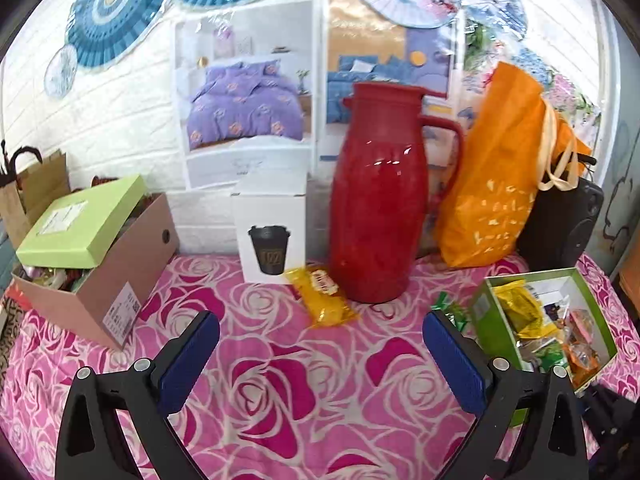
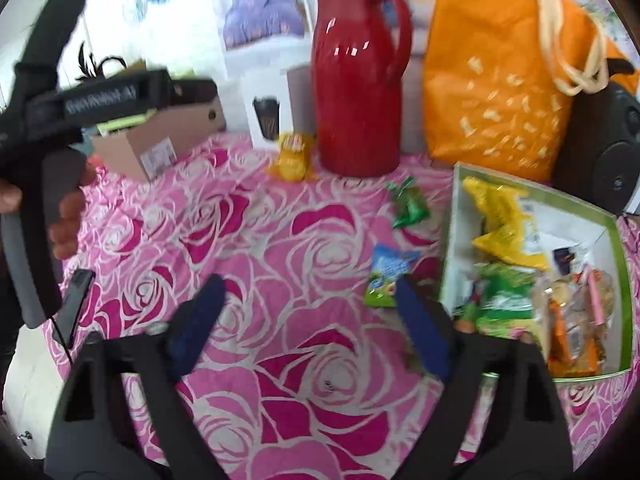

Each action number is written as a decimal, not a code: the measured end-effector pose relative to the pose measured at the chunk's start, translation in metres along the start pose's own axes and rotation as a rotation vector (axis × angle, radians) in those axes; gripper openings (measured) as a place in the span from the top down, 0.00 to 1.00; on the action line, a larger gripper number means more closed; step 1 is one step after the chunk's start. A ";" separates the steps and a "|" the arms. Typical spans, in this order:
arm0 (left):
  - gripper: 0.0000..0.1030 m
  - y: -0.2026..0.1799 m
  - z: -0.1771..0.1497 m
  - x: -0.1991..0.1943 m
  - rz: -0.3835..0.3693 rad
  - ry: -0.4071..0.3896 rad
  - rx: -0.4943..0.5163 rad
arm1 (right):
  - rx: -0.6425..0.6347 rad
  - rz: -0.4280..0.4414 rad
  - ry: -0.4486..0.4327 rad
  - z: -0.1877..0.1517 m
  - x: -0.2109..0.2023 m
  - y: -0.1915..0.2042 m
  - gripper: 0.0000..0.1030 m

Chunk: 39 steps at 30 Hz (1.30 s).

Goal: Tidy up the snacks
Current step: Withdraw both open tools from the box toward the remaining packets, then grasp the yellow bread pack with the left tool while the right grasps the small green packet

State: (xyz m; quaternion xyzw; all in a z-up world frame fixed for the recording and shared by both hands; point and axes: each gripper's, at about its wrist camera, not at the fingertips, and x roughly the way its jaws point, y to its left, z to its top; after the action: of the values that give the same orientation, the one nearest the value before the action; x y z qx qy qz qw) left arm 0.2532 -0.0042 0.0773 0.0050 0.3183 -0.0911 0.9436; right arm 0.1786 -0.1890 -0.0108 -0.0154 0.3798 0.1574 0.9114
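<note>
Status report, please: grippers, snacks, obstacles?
Left gripper open, empty. Right gripper open, empty. Three packets loose; blue-green packet nearest green box. Red jug behind.

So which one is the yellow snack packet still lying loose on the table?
Find the tall red jug at the back. At its foot, beside the white coffee-cup box, lies the yellow packet on the rose cloth; the other yellow bag sits inside the green box.

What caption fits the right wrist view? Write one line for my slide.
Open right tool above rose-print cloth, three loose snack packets left of the green snack box.
</note>
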 end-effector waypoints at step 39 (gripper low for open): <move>0.66 0.007 -0.039 0.082 -0.170 0.125 0.053 | -0.108 -0.175 0.026 0.053 0.078 -0.021 0.40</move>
State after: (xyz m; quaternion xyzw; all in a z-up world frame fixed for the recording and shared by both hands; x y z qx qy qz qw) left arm 0.2946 -0.0083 -0.0035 0.0086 0.3733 -0.1787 0.9103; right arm 0.2730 -0.1797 -0.0293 -0.0995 0.3799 0.0973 0.9145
